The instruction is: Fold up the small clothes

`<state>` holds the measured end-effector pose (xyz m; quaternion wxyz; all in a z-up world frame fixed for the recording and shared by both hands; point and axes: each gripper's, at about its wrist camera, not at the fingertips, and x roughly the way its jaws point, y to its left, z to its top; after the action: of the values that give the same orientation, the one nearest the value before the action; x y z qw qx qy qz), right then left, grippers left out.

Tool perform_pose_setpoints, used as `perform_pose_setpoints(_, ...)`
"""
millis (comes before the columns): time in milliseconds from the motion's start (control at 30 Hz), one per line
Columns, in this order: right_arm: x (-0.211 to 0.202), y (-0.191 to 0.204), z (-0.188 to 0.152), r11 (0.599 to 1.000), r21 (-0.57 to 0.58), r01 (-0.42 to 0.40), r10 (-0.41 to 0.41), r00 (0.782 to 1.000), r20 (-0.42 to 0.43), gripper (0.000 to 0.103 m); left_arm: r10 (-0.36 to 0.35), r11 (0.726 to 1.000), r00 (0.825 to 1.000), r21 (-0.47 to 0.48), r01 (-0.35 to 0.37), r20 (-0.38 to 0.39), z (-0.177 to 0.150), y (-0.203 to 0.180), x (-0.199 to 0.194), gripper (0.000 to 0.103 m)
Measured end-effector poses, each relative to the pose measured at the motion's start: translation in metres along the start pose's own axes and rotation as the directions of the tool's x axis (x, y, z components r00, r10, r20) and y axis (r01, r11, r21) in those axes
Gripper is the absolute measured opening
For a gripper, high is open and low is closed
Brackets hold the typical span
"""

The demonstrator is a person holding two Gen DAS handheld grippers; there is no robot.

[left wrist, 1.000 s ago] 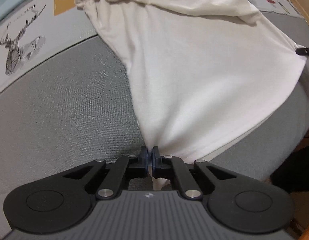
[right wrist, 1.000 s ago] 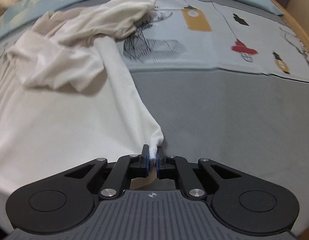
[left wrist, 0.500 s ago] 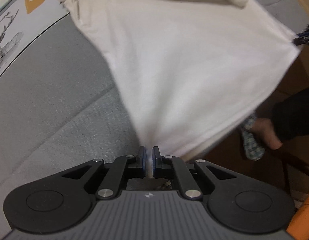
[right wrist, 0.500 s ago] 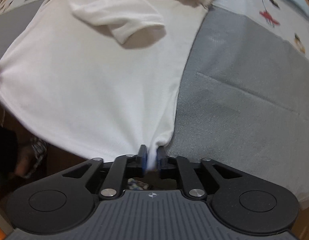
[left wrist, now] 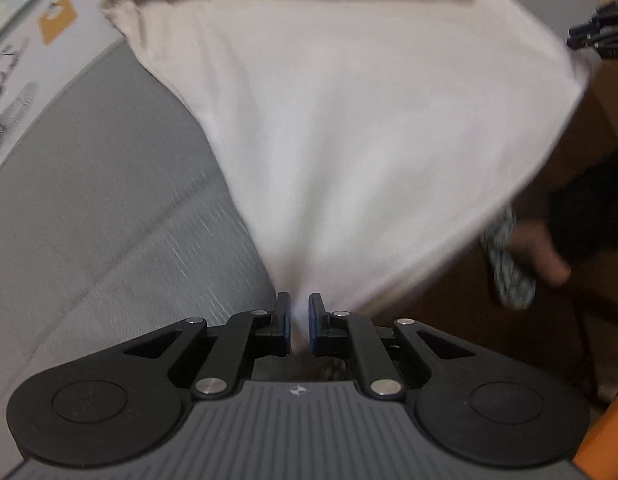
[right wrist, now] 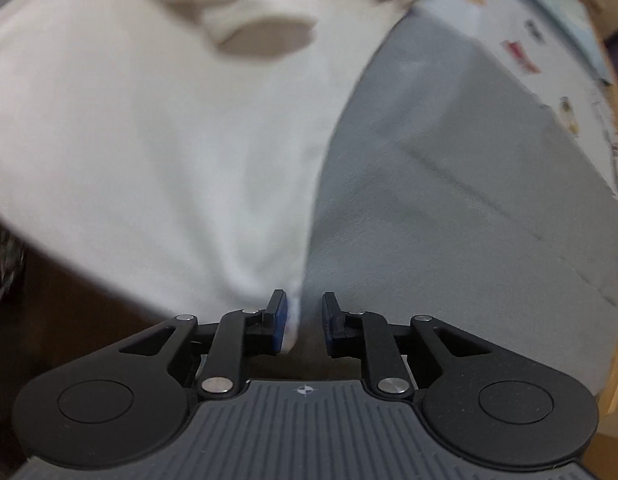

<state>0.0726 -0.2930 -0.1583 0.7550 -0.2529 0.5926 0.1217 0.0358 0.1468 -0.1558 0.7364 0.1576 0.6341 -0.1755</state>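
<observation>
A small white shirt (left wrist: 349, 120) lies spread on the grey bed cover (left wrist: 89, 220), its hem over the bed's edge. My left gripper (left wrist: 299, 318) points down at one hem corner. Its jaws are opening, with the corner loose between the blue pads (left wrist: 284, 320). My right gripper (right wrist: 305, 318) is at the other hem corner of the shirt (right wrist: 149, 140). Its jaws are also opening, and the cloth tip rests against the left pad (right wrist: 279, 320) only. In the left wrist view the right gripper (left wrist: 581, 38) shows at the shirt's far corner. A folded sleeve (right wrist: 245, 12) lies on top.
A printed sheet with tags and drawings (left wrist: 37, 52) (right wrist: 529, 52) covers the far part of the bed. Beyond the bed's edge is brown floor (left wrist: 469, 320), with a person's foot in a patterned slipper (left wrist: 509, 264) and a dark trouser leg (left wrist: 589, 208).
Both grippers drew the shirt's hem toward the bed's edge, so floor and a foot came into view. Both pairs of jaws, shut on the corners before, have parted.
</observation>
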Motion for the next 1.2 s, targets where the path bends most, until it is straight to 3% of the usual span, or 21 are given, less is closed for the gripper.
perform_pose_setpoints(100, -0.025, -0.013, 0.014, 0.995, 0.095, 0.015, -0.030, 0.986, 0.164, 0.018, 0.074, 0.997, 0.994, -0.038, -0.071, 0.080, 0.015, 0.010, -0.007, 0.024)
perform_pose_setpoints(167, -0.040, -0.020, 0.023, 0.986, 0.163, -0.032, -0.013, 0.964, 0.267, 0.018, 0.120, 0.992, 0.985, -0.056, -0.113, 0.127, 0.027, 0.014, -0.011, 0.026)
perform_pose_setpoints(300, -0.051, -0.028, 0.047, 0.960, 0.245, -0.134, 0.036, 0.930, 0.367, 0.018, 0.200, 0.977, 0.949, -0.119, -0.176, 0.242, 0.054, 0.014, -0.027, 0.027)
perform_pose_setpoints(367, -0.049, -0.029, 0.059, 0.944, 0.281, -0.174, 0.058, 0.925, 0.376, 0.018, 0.222, 0.971, 0.929, -0.157, -0.182, 0.296, 0.069, 0.014, -0.036, 0.027)
perform_pose_setpoints(467, -0.039, -0.029, 0.080, 0.923, 0.316, -0.219, 0.095, 0.926, 0.365, 0.027, 0.236, 0.965, 0.902, -0.197, -0.173, 0.363, 0.091, 0.013, -0.048, 0.027)
perform_pose_setpoints(567, -0.028, -0.027, 0.101, 0.908, 0.339, -0.245, 0.118, 0.928, 0.353, 0.046, 0.226, 0.967, 0.880, -0.207, -0.150, 0.417, 0.111, 0.008, -0.056, 0.027)
perform_pose_setpoints(633, -0.021, -0.023, 0.113, 0.897, 0.350, -0.270, 0.149, 0.930, 0.337, 0.054, 0.207, 0.971, 0.875, -0.200, -0.130, 0.438, 0.121, 0.003, -0.056, 0.028)
perform_pose_setpoints(767, 0.004, -0.020, 0.135, 0.887, 0.360, -0.289, 0.192, 0.940, 0.282, 0.056, 0.180, 0.978, 0.874, -0.175, -0.111, 0.452, 0.141, -0.006, -0.050, 0.030)
perform_pose_setpoints(867, 0.022, -0.015, 0.147, 0.900, 0.336, -0.276, 0.210, 0.953, 0.220, 0.056, 0.167, 0.981, 0.880, -0.166, -0.103, 0.444, 0.150, -0.012, -0.041, 0.031)
perform_pose_setpoints(967, 0.030, -0.012, 0.157, 0.902, 0.311, -0.299, 0.246, 0.948, 0.200, 0.049, 0.152, 0.980, 0.876, -0.183, -0.074, 0.458, 0.156, -0.014, -0.037, 0.031)
perform_pose_setpoints(1000, 0.030, -0.010, 0.160, 0.896, 0.301, -0.326, 0.274, 0.940, 0.202, 0.032, 0.138, 0.978, 0.878, -0.202, -0.048, 0.459, 0.158, -0.013, -0.035, 0.031)
perform_pose_setpoints(1033, 0.030, -0.008, 0.164, 0.890, 0.286, -0.355, 0.305, 0.930, 0.204, 0.008, 0.120, 0.977, 0.884, -0.210, -0.025, 0.452, 0.163, -0.012, -0.034, 0.031)
perform_pose_setpoints(1067, 0.030, -0.006, 0.168, 0.888, 0.276, -0.368, 0.320, 0.925, 0.204, 0.000, 0.101, 0.980, 0.885, -0.197, -0.010, 0.455, 0.168, -0.014, -0.034, 0.031)
perform_pose_setpoints(1133, 0.024, -0.007, 0.175, 0.876, 0.272, -0.398, 0.339, 0.910, 0.238, 0.000, 0.048, 0.988, 0.868, -0.149, 0.031, 0.494, 0.174, -0.021, -0.034, 0.038)
perform_pose_setpoints(1200, 0.010, -0.015, 0.182, 0.825, 0.306, -0.475, 0.383, 0.868, 0.316, 0.000, -0.019, 0.992, 0.834, -0.095, 0.085, 0.551, 0.176, -0.031, -0.029, 0.053)
